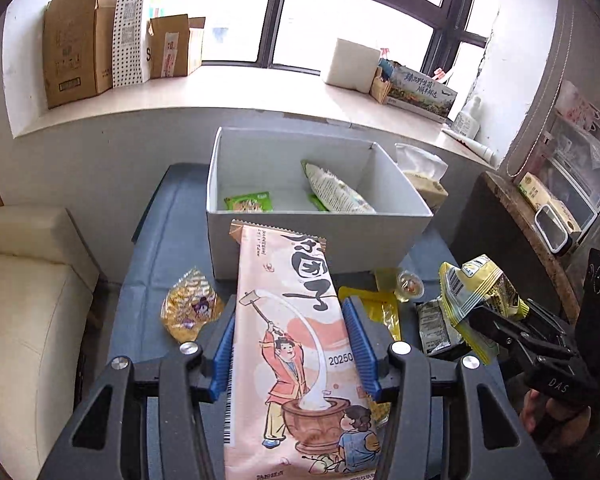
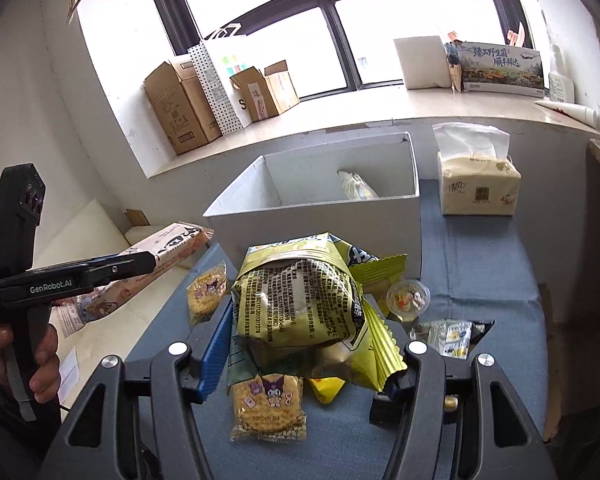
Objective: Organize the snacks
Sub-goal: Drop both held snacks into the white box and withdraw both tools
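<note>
The white box [image 1: 260, 236] stands at the far end of the blue-grey table [image 1: 168, 248], and it is only partly filled: a small green packet [image 1: 249, 202] lies flat on its floor and a pale long bag [image 1: 336, 192] leans against the right wall, with plenty of room left. Both hands are loaded and pointed toward it. The left gripper [image 1: 292, 344] has its blue pads closed against the sides of a long pink snack pack [image 1: 292, 320], which is held up in the air with its far end reaching toward the near wall of the box. The right gripper [image 2: 300, 344] is pinched on a crumpled yellow-green chip bag [image 2: 300, 300], lifted above the table in front of the box. So I would say the job is somewhere in its early middle, with two items in, two on their way and several waiting. Left on the table are two yellow cookie packets with a cartoon figure [image 2: 206, 294] [image 2: 268, 408], a clear jelly cup [image 2: 407, 297], a plain yellow pouch [image 1: 376, 308] and a dark little packet [image 2: 452, 336]. The tissue pack [image 2: 478, 184] beside the box looks like no part of the sorting.
</note>
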Demonstrator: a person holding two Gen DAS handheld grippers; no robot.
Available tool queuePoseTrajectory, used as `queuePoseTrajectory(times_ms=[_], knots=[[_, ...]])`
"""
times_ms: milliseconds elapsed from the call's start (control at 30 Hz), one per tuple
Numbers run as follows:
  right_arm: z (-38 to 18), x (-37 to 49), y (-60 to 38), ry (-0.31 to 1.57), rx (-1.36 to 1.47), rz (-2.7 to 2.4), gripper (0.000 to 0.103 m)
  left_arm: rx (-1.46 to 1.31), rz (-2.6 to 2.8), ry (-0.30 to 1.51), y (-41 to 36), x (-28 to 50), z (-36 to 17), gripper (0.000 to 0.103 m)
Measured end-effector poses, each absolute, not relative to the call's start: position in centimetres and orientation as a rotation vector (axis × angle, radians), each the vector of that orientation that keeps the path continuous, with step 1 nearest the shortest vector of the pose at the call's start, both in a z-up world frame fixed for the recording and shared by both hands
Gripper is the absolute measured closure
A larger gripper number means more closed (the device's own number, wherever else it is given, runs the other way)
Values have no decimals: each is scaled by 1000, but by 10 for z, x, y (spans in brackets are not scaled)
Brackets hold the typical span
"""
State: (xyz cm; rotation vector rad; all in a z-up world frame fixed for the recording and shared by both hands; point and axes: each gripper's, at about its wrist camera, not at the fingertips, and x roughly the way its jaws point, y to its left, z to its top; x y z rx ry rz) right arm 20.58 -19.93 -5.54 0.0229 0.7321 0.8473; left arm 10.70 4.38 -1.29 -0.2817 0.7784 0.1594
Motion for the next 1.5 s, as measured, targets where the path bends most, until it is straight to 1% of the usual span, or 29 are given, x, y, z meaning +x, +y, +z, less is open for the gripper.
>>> queuePoseTrajectory(times_ms=[233, 433, 567, 700, 867, 900, 933, 1000, 1033, 1067, 1100, 1133, 1167, 1200, 1333, 1500], knots=[[-15, 242, -168, 642, -27, 862, 38, -202, 148, 676, 53, 152, 28, 48], [5, 287, -146, 608, -31, 836, 38, -176, 159, 625, 70, 214, 45, 48], [7, 322, -130, 612, -38, 787, 38, -188, 175, 642, 88, 263, 36, 48], [3, 353, -112, 659, -34, 772, 38, -188, 187, 678, 100, 303, 16, 48], [-13, 387, -95, 731, -5, 728, 37, -198, 197, 746, 111, 328, -16, 48], [-17, 392, -92, 741, -8, 725, 36, -199, 179, 765, 111, 331, -21, 47], [-21, 396, -89, 745, -11, 728, 30, -205, 159, 782, 112, 333, -26, 47], [-29, 403, -82, 751, -39, 719, 15, -202, 170, 770, 112, 331, -30, 46], [-33, 406, -80, 758, -65, 686, 5, -191, 171, 759, 111, 328, -30, 38], [-37, 408, -79, 761, -84, 646, 3, -187, 161, 754, 111, 326, -29, 29], [-40, 408, -81, 765, -86, 629, 3, -185, 154, 751, 110, 323, -29, 7], [-41, 407, -85, 767, -70, 637, 3, -179, 150, 743, 110, 319, -27, 0], [-42, 406, -89, 769, -48, 652, 0, -167, 145, 729, 108, 314, -26, 0], [-42, 403, -93, 770, -30, 658, 0, -153, 143, 728, 106, 309, -24, 0], [-33, 389, -115, 737, 35, 674, 0, -145, 131, 745, 104, 291, -23, 0], [-14, 362, -156, 703, 187, 712, 0, -182, 133, 748, 107, 251, -20, 0]])
